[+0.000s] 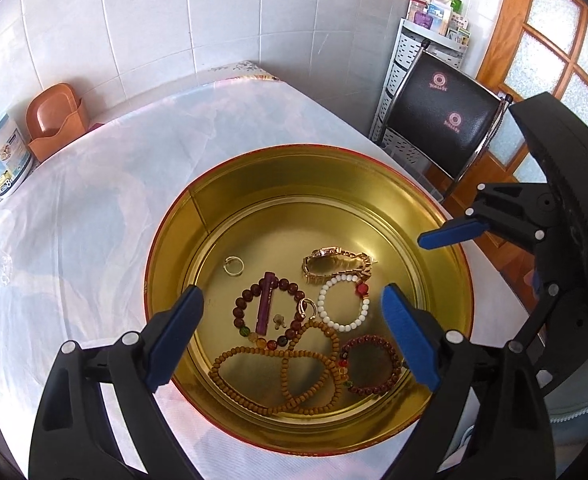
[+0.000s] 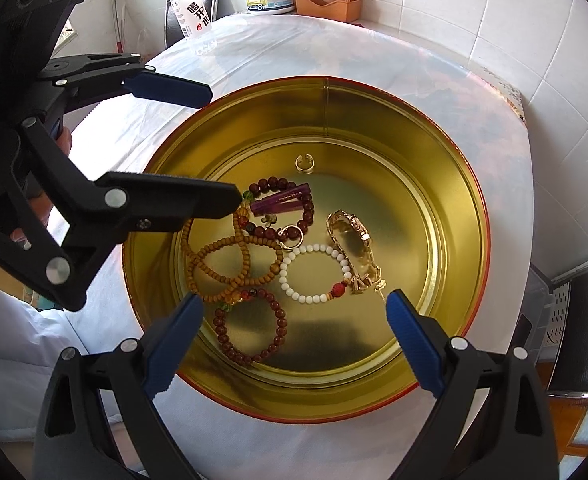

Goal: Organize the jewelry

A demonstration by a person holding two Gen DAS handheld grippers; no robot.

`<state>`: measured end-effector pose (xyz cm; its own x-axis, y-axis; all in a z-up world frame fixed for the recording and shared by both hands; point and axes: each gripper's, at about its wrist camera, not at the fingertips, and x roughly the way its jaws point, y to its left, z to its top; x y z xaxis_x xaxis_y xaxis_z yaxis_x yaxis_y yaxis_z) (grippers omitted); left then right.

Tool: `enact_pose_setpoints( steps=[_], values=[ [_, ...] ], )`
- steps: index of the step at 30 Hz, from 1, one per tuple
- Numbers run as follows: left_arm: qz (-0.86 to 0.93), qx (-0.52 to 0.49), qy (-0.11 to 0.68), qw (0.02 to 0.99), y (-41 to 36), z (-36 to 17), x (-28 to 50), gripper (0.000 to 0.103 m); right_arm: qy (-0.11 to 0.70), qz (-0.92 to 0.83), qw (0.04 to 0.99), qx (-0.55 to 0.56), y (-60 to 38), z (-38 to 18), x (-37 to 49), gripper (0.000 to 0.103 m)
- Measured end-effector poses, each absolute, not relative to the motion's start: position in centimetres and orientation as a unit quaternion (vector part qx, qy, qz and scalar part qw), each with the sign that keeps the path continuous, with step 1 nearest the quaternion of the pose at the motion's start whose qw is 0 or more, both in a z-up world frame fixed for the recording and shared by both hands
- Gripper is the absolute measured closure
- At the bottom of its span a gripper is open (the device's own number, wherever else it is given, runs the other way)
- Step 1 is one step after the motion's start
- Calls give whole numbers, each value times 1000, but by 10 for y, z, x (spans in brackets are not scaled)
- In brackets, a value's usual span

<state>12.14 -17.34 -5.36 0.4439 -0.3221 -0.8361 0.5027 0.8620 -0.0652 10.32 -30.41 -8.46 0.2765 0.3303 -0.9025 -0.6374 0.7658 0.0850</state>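
Both grippers are hovering over our round gold tin point(image 1: 449, 252), the left gripper point(image 1: 294, 334) with jaws spread wide and clasping nothing, the right gripper point(image 2: 295, 346) likewise released and empty.

Contents we are listing, left to right in the left wrist view, all lying on the tin's floor:
- small gold ring point(image 1: 234, 266), alone, apart from the rest
- long tan bead strand point(image 1: 278, 368), looped over itself
- dark red bead bracelet point(image 1: 270, 312) with a purple bar point(image 1: 265, 304) lying across it, a second ring point(image 1: 307, 309) at its edge
- white bead bracelet point(image 1: 343, 302), touching the gold watch point(image 1: 335, 266) behind it
- maroon bead bracelet point(image 1: 371, 364), nearest the right-hand wall

We are judging the gathering largely done: no jewelry is showing on the white tablecloth point(image 1: 94, 208). What is left looks like untangling the overlapping pieces, or closing the tin; no lid is showing.
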Motion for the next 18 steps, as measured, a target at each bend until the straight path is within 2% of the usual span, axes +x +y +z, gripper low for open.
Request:
enact_pose_setpoints(
  steps=[13, 14, 15, 18],
  values=[
    [-231, 86, 465, 851, -177, -44, 104, 15, 500, 301, 800, -143, -317, -74, 85, 9],
    [-222, 80, 468, 851, -176, -43, 102, 15, 493, 300, 804, -140, -318, -71, 84, 9],
    [-213, 75, 471, 853, -175, -42, 100, 15, 488, 301, 808, -135, -320, -70, 84, 4],
    [-190, 69, 470, 860, -166, -36, 87, 15, 483, 303, 813, -119, -323, -67, 85, 4]
  ],
)
